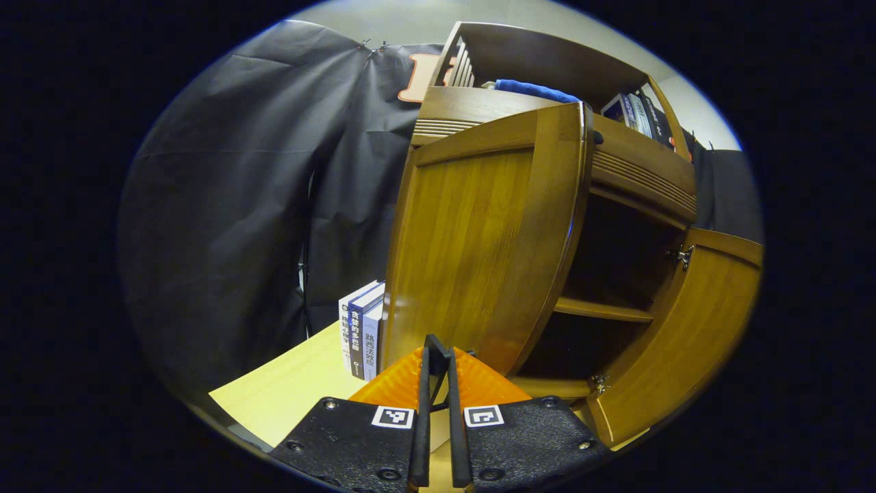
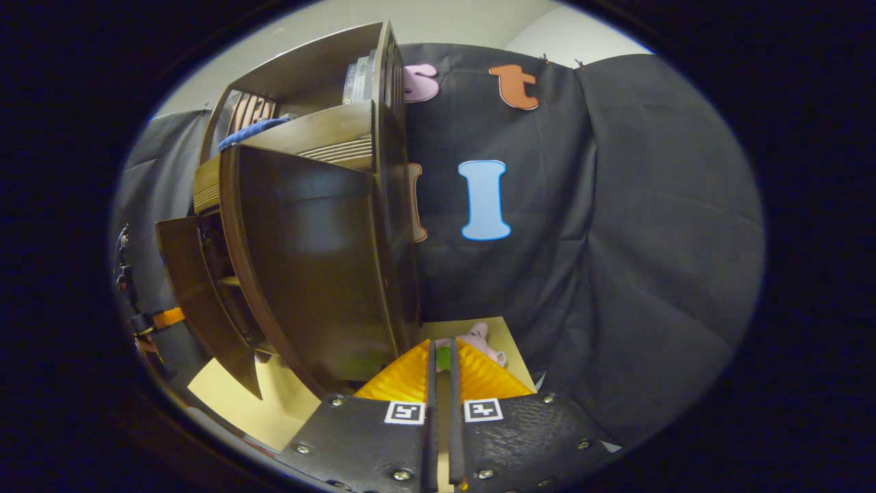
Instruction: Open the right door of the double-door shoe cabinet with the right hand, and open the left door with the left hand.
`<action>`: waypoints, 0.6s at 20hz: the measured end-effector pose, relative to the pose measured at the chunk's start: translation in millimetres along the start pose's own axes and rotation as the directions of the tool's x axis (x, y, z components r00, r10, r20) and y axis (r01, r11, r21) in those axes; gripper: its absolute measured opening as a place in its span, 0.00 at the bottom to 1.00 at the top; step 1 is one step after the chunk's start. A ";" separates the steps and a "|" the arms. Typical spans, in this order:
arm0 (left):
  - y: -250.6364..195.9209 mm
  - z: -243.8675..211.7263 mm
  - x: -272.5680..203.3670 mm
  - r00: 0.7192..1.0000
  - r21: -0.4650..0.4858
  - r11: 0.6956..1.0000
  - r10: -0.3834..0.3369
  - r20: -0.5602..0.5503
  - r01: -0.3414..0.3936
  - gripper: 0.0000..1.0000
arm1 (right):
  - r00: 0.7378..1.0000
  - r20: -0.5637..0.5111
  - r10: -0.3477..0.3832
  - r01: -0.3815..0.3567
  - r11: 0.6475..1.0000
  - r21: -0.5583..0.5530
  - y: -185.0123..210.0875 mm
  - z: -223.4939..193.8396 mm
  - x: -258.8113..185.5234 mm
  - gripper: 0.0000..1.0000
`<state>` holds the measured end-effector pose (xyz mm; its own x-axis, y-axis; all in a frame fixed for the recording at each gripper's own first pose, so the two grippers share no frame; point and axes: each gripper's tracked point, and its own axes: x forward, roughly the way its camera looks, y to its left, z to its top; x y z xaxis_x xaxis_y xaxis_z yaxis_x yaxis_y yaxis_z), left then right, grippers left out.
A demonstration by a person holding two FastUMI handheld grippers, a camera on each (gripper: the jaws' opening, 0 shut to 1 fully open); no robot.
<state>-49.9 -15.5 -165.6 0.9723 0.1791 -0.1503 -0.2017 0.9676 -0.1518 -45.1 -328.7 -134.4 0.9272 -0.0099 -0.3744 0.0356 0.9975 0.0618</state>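
Observation:
The wooden shoe cabinet (image 1: 636,171) stands on a pale table with both doors swung out. In the left gripper view the left door (image 1: 479,253) stands wide open right ahead of my left gripper (image 1: 438,346), whose fingers sit close together just below the door's lower edge with nothing seen between them. The right door (image 1: 691,329) hangs open at the right, baring dark shelves (image 1: 602,311). In the right gripper view the right door (image 2: 308,274) looms dark to the left of my right gripper (image 2: 441,352), which is shut and empty. The left door (image 2: 195,301) shows farther left.
Several upright books (image 1: 363,332) stand on the table (image 1: 287,390) left of the cabinet. A blue cloth (image 1: 534,89) and more books (image 1: 636,113) lie on the top shelf. A pink plush toy (image 2: 482,339) lies on the table just past the right gripper.

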 end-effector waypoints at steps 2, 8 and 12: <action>11.1 0.8 -3.9 1.000 0.001 1.000 -0.003 0.000 0.003 0.13 | 1.000 0.000 0.000 0.000 1.000 0.001 4.1 -0.4 -1.1 0.06; 43.5 3.9 -14.5 1.000 0.005 1.000 -0.002 0.004 0.002 0.11 | 0.999 -0.004 -0.037 0.037 0.999 0.000 10.6 -8.9 -3.4 0.06; 52.8 5.0 -15.6 0.999 0.056 0.998 -0.033 -0.008 0.033 0.02 | 0.997 0.002 -0.075 0.075 0.997 0.015 12.8 -11.6 -9.3 0.06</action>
<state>-75.1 33.7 -166.4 0.9774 0.1459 -0.1529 -0.1624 0.9815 -0.1014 -57.5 -315.1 -140.8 0.9226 -0.0851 -0.3762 0.1109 0.9927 0.0474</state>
